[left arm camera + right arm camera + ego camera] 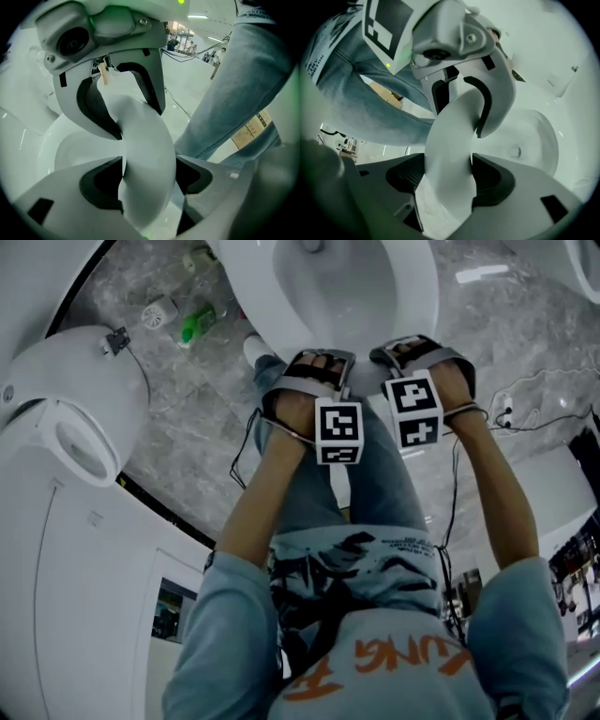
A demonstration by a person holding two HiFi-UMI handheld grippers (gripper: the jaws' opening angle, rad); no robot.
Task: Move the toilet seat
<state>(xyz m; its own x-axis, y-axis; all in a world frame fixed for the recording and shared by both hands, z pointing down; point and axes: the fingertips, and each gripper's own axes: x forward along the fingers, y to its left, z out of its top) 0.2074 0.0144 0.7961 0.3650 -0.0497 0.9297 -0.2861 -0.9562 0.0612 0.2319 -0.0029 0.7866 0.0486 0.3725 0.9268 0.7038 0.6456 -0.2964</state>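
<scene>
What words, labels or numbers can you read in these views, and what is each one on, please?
"UNG": orange letters on the shirt, rest hidden.
Small print higher up: too small to read.
Tan label beside the jeans: blurred, unreadable.
Marker cubes: patterns only, no words.

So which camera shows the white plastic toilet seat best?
Right gripper view: the white plastic toilet seat sits close-up, clamped between the jaws. Left gripper view shows much the same. Head view shows its ring from above, front edge hidden.
</scene>
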